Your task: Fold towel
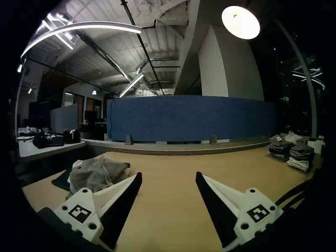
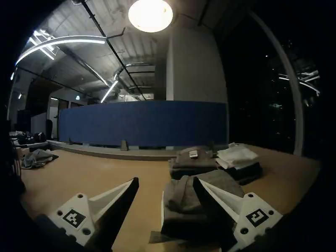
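Note:
A crumpled grey towel [image 1: 97, 173] lies in a heap on the wooden table [image 1: 176, 176], over a dark cloth at the left. My left gripper [image 1: 168, 191] is open just in front of it, its left finger [image 1: 119, 197] near the heap's edge, nothing between the fingers. In the right gripper view, folded grey towels [image 2: 191, 197] sit stacked right ahead, with the right gripper [image 2: 166, 197] open low over the table [image 2: 92, 172]; its right finger [image 2: 218, 201] overlaps the nearest stack. The crumpled heap [image 2: 37, 158] appears far off at the left.
More folded stacks, grey [image 2: 193, 161] and white-on-dark [image 2: 237, 161], stand behind the near one; the same piles [image 1: 294, 152] sit at the table's right end. A blue divider panel [image 1: 189, 117] runs along the table's far edge. Another desk with bags [image 1: 50, 140] lies left.

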Motion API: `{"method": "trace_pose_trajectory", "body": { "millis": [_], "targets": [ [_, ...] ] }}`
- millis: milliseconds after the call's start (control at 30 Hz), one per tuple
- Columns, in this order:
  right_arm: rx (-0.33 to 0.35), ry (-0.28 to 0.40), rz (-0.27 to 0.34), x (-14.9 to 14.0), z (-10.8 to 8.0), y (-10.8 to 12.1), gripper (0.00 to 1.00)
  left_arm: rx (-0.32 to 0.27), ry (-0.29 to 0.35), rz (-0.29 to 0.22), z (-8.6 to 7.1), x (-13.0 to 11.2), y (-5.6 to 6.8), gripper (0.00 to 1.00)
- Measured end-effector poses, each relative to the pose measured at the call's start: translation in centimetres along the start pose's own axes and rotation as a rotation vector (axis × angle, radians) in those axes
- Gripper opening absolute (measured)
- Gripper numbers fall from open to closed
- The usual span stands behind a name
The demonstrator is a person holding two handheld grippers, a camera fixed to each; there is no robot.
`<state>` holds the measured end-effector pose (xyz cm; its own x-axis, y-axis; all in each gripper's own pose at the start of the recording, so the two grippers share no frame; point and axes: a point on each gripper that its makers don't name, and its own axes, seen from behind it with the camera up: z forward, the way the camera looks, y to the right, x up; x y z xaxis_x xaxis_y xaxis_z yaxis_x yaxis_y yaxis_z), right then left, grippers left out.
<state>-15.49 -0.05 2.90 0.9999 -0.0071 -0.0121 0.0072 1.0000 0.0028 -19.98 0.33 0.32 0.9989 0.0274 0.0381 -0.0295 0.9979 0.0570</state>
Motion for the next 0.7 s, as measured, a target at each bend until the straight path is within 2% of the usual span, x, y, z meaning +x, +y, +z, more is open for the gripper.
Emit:
{"method": "trace_pose_trajectory", "body": {
  "millis": [700],
  "targets": [
    [0.001, 0.0, 0.001, 0.03, -0.08, 0.12, 1.0, -0.001, -0.001, 0.0, -0.13, 0.16, -0.29, 0.94]
  ]
}}
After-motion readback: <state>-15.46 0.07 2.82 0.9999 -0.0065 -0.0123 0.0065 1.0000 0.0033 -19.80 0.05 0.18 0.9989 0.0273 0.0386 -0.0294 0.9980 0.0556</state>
